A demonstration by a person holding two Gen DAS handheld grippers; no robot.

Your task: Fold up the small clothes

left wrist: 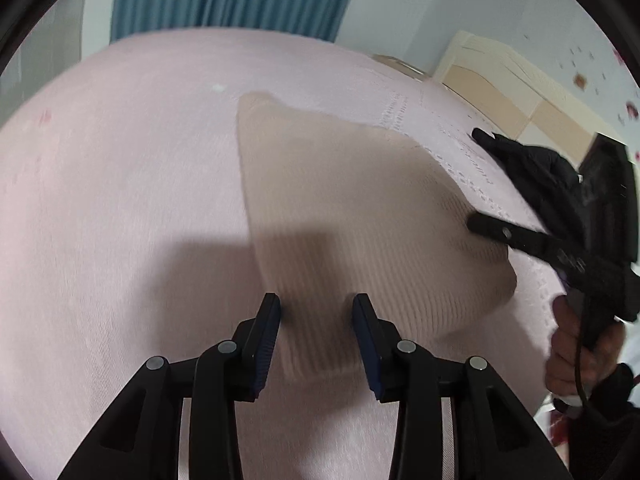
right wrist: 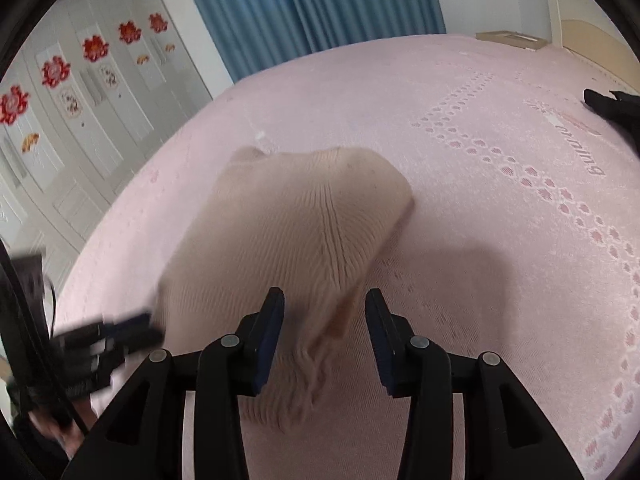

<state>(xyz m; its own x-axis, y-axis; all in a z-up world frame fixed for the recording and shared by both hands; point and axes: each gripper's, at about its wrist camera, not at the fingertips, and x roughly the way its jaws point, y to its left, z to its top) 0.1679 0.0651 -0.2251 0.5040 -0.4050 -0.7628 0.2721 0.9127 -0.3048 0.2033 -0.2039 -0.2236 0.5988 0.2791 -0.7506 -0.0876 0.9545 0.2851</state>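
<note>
A small beige ribbed knit garment (left wrist: 352,216) lies on the pink bedspread (left wrist: 120,184); it also shows in the right wrist view (right wrist: 296,224), partly folded with a bunched edge near the fingers. My left gripper (left wrist: 316,320) is open, its fingers straddling the garment's near edge. My right gripper (right wrist: 325,316) is open over the garment's near right edge. The right gripper also shows at the right of the left wrist view (left wrist: 520,236), at the garment's far side. The left gripper shows blurred at lower left of the right wrist view (right wrist: 120,336).
The pink bedspread (right wrist: 500,208) has a flower-pattern border. Blue curtains (right wrist: 312,4) hang behind the bed. White wardrobe doors with red decorations (right wrist: 80,80) stand at left. A beige headboard (left wrist: 516,92) is at the far right. A black item (right wrist: 612,108) lies at the right edge.
</note>
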